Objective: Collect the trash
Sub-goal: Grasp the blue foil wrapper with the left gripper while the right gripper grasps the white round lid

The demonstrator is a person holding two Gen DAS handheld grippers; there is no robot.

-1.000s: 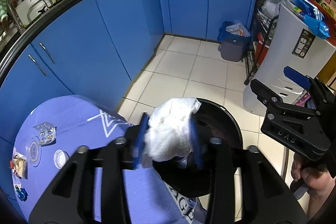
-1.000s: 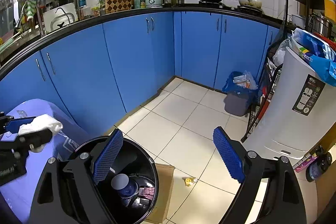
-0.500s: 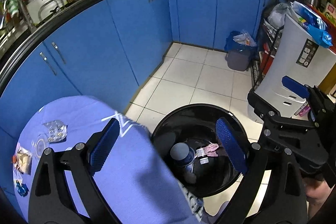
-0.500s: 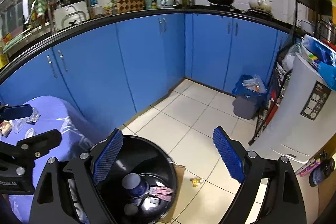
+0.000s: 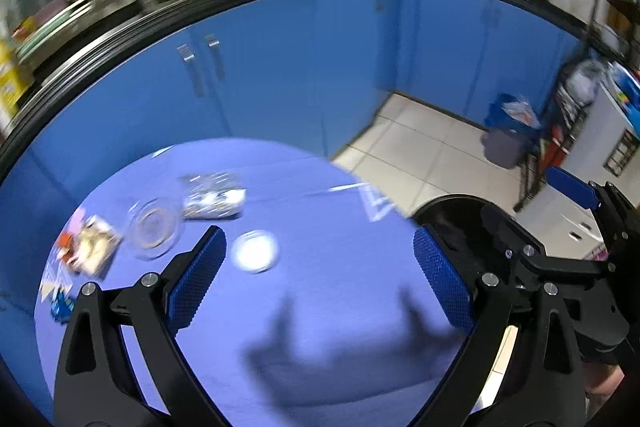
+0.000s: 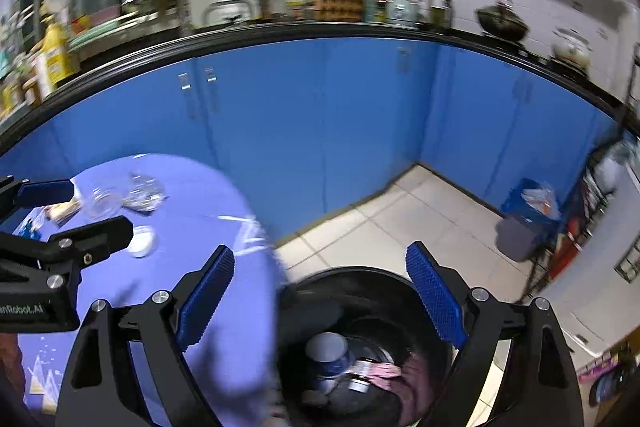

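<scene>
My left gripper is open and empty above the blue tablecloth. Ahead of it on the cloth lie a white round lid, a clear round lid, a crumpled clear wrapper and a snack packet. My right gripper is open and empty, over the edge of the black trash bin, which holds a blue cup and other trash. The bin also shows in the left wrist view. The right gripper shows at the right of the left wrist view.
Blue kitchen cabinets curve behind the table. A small grey bin with a blue bag stands on the tiled floor by a rack. A white appliance is at the far right.
The left gripper opened and let the white tissue go over the black bin, then swung left over the table. The right gripper also turned left and stayed open.
</scene>
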